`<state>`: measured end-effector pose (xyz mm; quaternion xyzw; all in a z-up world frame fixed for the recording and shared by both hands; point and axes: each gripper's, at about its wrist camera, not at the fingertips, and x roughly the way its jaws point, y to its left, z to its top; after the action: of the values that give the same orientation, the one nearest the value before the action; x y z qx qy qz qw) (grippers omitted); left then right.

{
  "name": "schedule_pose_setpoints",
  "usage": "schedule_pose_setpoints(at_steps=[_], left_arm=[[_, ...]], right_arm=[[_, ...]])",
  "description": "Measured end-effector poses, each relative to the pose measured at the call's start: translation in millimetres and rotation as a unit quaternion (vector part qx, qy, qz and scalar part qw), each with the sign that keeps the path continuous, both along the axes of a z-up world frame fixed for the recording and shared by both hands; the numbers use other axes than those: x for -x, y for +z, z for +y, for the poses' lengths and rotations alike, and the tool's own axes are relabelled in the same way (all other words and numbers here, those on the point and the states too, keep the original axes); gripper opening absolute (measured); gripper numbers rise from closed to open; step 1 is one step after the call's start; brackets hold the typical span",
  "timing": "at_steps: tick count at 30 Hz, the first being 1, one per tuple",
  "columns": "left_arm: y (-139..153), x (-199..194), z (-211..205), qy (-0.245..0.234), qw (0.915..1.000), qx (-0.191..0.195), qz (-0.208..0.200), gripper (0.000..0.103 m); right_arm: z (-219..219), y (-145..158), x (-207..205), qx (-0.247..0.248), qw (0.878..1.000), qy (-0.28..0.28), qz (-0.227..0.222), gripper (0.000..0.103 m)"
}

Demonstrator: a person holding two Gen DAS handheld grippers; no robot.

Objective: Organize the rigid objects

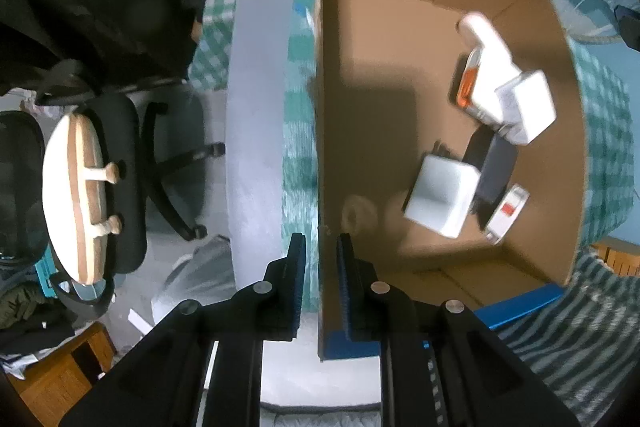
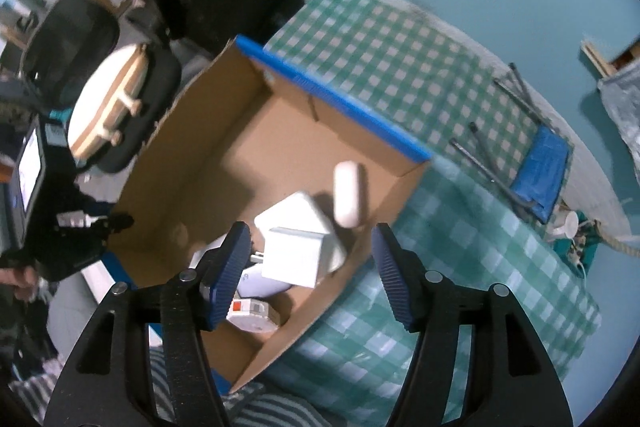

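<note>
The left gripper (image 1: 320, 251) has its jaws clamped on the thin side wall of the cardboard box (image 1: 372, 131), at its blue-edged corner. The box sits on the green checked tabletop (image 2: 400, 67), with its left wall near the tabletop edge. White boxes (image 2: 298, 251) and a white capsule-shaped case (image 2: 347, 193) crowd the box's right end; its left half is bare. The right gripper (image 2: 310, 269) hovers above them, jaws wide apart.
</note>
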<state>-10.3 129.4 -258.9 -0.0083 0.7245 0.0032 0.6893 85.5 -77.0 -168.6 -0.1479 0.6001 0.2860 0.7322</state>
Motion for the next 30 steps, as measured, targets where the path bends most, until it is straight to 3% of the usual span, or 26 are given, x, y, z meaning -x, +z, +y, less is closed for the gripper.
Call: schedule_pose_setpoints(at_steps=[8, 10, 14, 24, 27, 30], left_arm=[[58.6, -10.0, -11.1, 0.002, 0.9971, -0.004, -0.076, 0.046], [75.7, -12.0, -16.6, 0.004, 0.995, -0.009, -0.099, 0.062], [115.1, -14.8, -32.5, 0.002, 0.9879, -0.016, -0.154, 0.08], [203.3, -13.1, -64.7, -0.006, 0.9616, -0.035, -0.272, 0.094], [220.4, -9.7, -74.0, -0.01, 0.9522, -0.046, -0.302, 0.101], [230.9, -7.1, -85.4, -0.021, 0.9469, -0.045, -0.317, 0.102]], right_arm=[[-35.2, 56.7, -2.0, -0.034, 0.997, -0.057, -0.048, 0.07], [-44.6, 69.8, -0.3, -0.039, 0.995, -0.071, -0.063, 0.07], [-62.7, 96.7, 5.0, -0.048, 0.99, -0.095, -0.093, 0.073], [-114.2, 161.1, 29.6, -0.073, 0.968, -0.164, -0.172, 0.074], [-128.4, 173.7, 37.2, -0.073, 0.962, -0.18, -0.194, 0.074], [-144.4, 183.8, 44.2, -0.078, 0.954, -0.202, -0.21, 0.074]])
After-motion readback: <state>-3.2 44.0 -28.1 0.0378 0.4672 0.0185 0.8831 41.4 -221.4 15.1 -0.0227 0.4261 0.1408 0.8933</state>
